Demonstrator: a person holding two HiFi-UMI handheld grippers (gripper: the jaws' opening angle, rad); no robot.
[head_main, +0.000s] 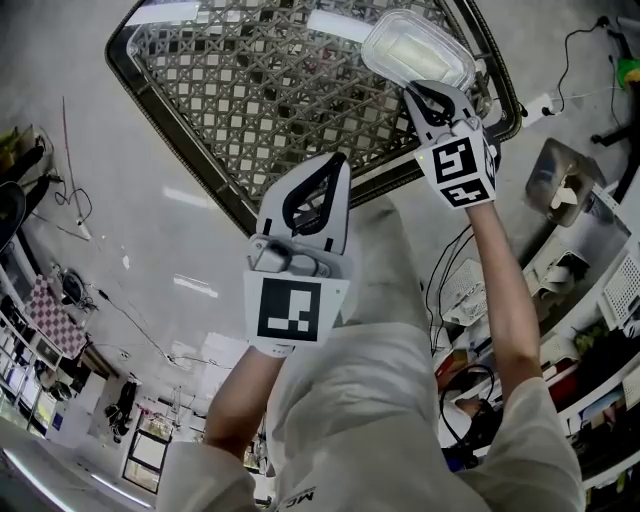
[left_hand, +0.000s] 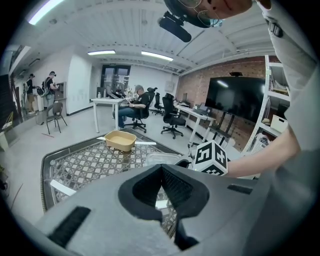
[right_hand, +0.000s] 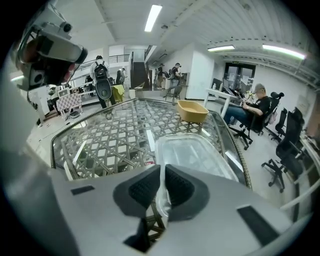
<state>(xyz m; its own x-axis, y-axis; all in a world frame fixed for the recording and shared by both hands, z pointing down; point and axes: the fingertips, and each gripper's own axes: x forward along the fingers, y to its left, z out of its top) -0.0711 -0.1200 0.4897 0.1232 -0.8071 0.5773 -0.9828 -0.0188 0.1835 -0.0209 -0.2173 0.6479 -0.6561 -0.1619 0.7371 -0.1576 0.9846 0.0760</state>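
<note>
A clear plastic tray (head_main: 415, 48) hangs over the far right part of a lattice table (head_main: 160, 105). My right gripper (head_main: 424, 92) is shut on the tray's near rim. In the right gripper view the tray (right_hand: 195, 155) stretches away from the pinching jaws (right_hand: 161, 172). My left gripper (head_main: 337, 168) hovers over the table's near edge, shut with nothing in it, left of and nearer than the right one. In the left gripper view its jaw tips (left_hand: 161, 169) meet, with the clear tray (left_hand: 161, 159) and the right gripper's marker cube (left_hand: 210, 157) just beyond. A tan tub (left_hand: 120, 140) stands on the far part of the table.
The tan tub (right_hand: 193, 111) sits near the table's far corner. White strips (head_main: 165, 13) lie on the lattice. Cables (head_main: 445, 290) and shelves (head_main: 600, 300) crowd the floor at the right. Office chairs (left_hand: 172, 120), desks and seated people stand beyond the table.
</note>
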